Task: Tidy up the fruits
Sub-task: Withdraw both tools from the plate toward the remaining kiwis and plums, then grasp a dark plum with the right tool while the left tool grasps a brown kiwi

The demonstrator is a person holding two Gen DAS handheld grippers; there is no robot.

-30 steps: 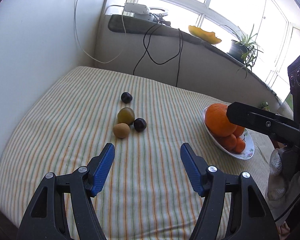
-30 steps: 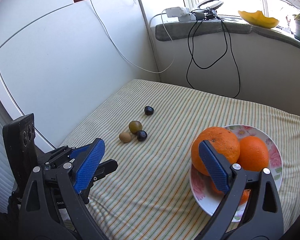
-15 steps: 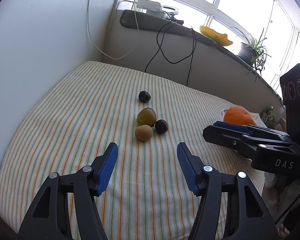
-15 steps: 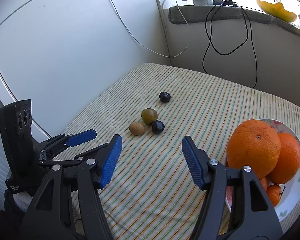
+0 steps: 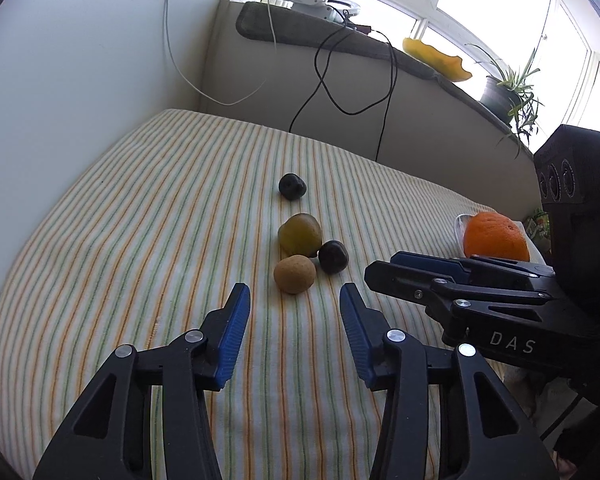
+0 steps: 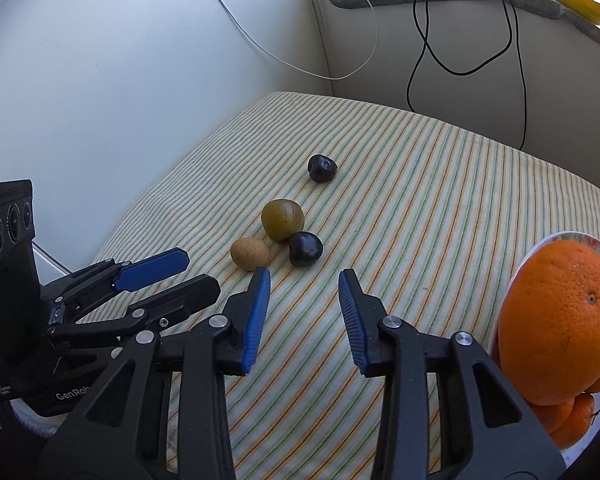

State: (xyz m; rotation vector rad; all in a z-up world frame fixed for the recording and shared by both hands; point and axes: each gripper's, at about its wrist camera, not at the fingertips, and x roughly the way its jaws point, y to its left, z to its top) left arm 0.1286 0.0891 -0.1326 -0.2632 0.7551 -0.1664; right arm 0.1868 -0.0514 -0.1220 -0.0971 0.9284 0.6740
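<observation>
Left wrist view showed the left gripper (image 5: 295,312), jaws just narrowed and empty, hovering over the striped cloth (image 5: 140,216) with the brown fruit (image 5: 294,273) just beyond at 12 o'clock. The right gripper (image 6: 304,294), likewise narrowing and empty, had the dark fruit (image 6: 305,249) at 12 o'clock and the big orange (image 6: 560,324) on the plate (image 6: 560,237) at 3 o'clock.

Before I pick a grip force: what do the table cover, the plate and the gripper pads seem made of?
Table cover: woven cloth, matte, judging by its fine stripes and soft rounded edge. Plate: probably glazed ceramic; its white rim looks glossy, though little shows. Pads of the right gripper: blue, ribbed, likely rubber or soft plastic, on black hard-plastic arms.
</observation>
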